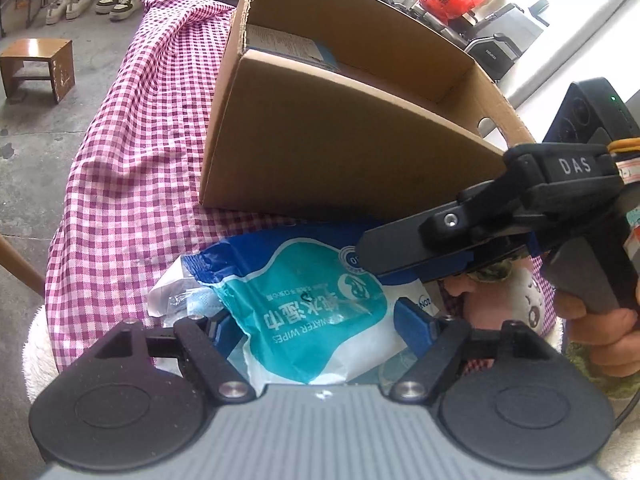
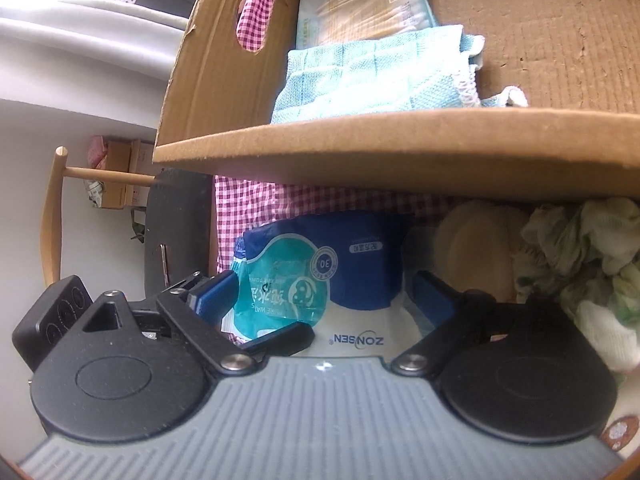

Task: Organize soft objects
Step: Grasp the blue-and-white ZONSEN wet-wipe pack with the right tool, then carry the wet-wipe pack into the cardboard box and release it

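Right gripper (image 2: 320,292) jaws spread around the wipes pack (image 2: 320,280).

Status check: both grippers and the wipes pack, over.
Left gripper and right gripper open, both straddling wet wipes pack. Pack on tablecloth, outside cardboard box. Box wall ahead.

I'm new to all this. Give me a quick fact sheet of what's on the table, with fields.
surface: checked cloth
container: cardboard box, open top
in box: blue towel, two flat packs behind it
in front of box: wipes pack, plush toy, crumpled green cloth
left gripper: open, fingers either side of the wipes pack
right gripper: open, also straddling the wipes pack
lifted yet: cannot tell
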Demonstrator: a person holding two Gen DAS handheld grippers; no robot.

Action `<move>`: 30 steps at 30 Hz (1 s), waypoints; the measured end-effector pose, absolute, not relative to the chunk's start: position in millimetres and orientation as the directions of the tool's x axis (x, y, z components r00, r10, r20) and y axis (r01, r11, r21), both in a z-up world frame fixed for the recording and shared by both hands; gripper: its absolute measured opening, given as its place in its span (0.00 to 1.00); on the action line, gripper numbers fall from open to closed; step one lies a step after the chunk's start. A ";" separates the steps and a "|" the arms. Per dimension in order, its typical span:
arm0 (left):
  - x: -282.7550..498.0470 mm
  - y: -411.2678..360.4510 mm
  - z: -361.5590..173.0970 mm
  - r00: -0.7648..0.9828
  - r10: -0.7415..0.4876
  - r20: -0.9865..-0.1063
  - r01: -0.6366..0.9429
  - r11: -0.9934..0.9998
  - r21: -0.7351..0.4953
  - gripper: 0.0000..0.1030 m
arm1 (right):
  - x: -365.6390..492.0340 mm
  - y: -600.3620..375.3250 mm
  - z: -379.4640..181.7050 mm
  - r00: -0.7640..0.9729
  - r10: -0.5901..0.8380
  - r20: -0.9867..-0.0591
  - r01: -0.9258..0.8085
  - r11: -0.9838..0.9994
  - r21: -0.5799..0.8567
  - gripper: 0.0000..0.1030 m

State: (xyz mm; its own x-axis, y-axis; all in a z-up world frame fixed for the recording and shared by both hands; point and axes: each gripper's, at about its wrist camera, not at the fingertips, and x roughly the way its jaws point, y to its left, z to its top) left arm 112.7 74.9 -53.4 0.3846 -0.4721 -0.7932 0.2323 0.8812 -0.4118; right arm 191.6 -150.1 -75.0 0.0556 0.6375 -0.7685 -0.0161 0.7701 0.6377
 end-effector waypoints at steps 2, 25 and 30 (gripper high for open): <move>107.5 70.8 -45.7 0.418 -0.445 -0.792 0.238 0.895 -0.377 0.78 | 190.8 -144.2 -78.6 0.038 0.672 -0.739 -0.028 0.740 0.672 0.89; 148.0 -1.1 103.4 0.611 -0.403 -0.681 0.371 0.906 -0.202 0.79 | 207.4 -224.5 41.7 0.254 0.815 -0.520 -0.200 0.571 0.796 0.54; 237.0 -43.5 81.4 0.510 -0.462 -0.725 0.415 0.871 -0.263 0.78 | 259.2 -279.4 41.2 0.305 0.766 -0.566 -0.094 0.615 0.783 0.54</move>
State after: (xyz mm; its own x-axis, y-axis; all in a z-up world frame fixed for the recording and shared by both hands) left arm 237.0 -43.5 81.4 0.5100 -0.4624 -0.7253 0.4153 0.8708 -0.2631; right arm 259.2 -279.4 41.2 0.3052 0.7661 -0.5656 -0.0943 0.6153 0.7826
